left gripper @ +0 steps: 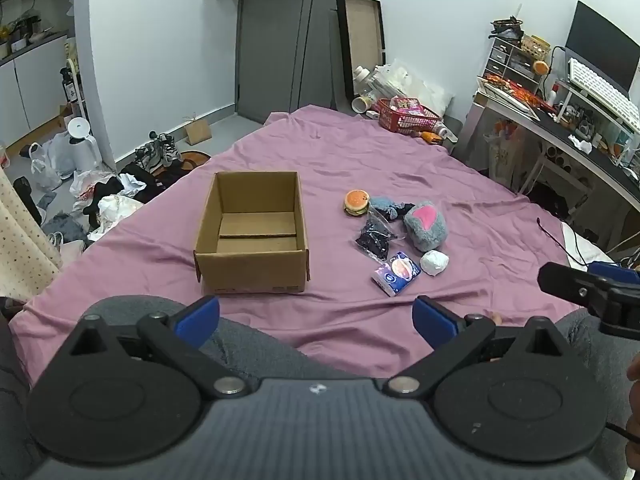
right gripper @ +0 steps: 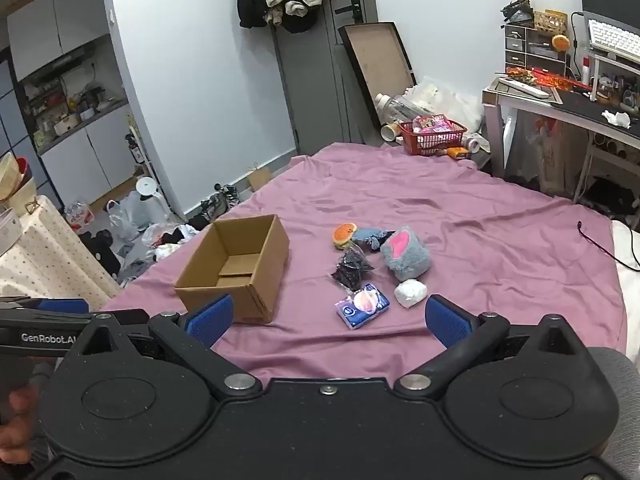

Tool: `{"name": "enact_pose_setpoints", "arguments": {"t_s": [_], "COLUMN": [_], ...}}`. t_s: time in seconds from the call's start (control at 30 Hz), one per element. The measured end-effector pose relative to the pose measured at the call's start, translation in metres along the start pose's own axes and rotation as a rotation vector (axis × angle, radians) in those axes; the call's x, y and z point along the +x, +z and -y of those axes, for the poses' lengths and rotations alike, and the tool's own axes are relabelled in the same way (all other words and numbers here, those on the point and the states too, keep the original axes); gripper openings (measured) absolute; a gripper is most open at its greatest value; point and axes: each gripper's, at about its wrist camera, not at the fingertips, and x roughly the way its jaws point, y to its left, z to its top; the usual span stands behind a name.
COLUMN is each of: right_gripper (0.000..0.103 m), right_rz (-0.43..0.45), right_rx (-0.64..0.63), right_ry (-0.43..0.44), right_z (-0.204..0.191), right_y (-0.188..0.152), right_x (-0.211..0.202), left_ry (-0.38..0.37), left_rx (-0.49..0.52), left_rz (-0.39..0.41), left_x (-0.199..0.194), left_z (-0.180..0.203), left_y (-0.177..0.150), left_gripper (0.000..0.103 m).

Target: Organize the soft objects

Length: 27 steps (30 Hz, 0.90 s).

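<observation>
A lived-in bedroom: a purple-sheeted bed ahead of the claw, cluttered computer desk to its right, door beyond.

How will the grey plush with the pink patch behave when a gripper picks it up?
The grey plush looks fluffy and rounded, so it will probably squash between the pads and feel light. It might sag or drag the dark items touching it.

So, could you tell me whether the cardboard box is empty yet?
Empty: the cardboard box stands open-topped, and only its bare floor flaps show inside in both views.
</observation>
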Motion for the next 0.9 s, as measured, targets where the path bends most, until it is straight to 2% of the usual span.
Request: {"name": "enact_pose_setpoints", "arguments": {"t_s": [0.2, 0.27, 0.9], "right_gripper": [0.103, 0.103, 0.103], "right_rz": [-0.009, -0.013, -0.016], "right_rx": [-0.014, -0.016, -0.016], "right_ry": [-0.011, -0.009, -0.005], "right_z": [-0.004, -0.003, -0.002], "right_y": [-0.002, -0.001, 0.000], "right_x": [0.000, 0.003, 0.002], "left_ry": [0.005, -0.006, 0.004], "left_rx": [0.000, -0.010, 0.011], "left_rz": [0.005, 0.007, 0.007], "left_x": [-0.001, -0.004, -0.006], "left_z": [0.007, -0.007, -0.002], "left_y": [0.002, 0.004, 0.005], "left_gripper": [0.102, 0.102, 0.102]}}
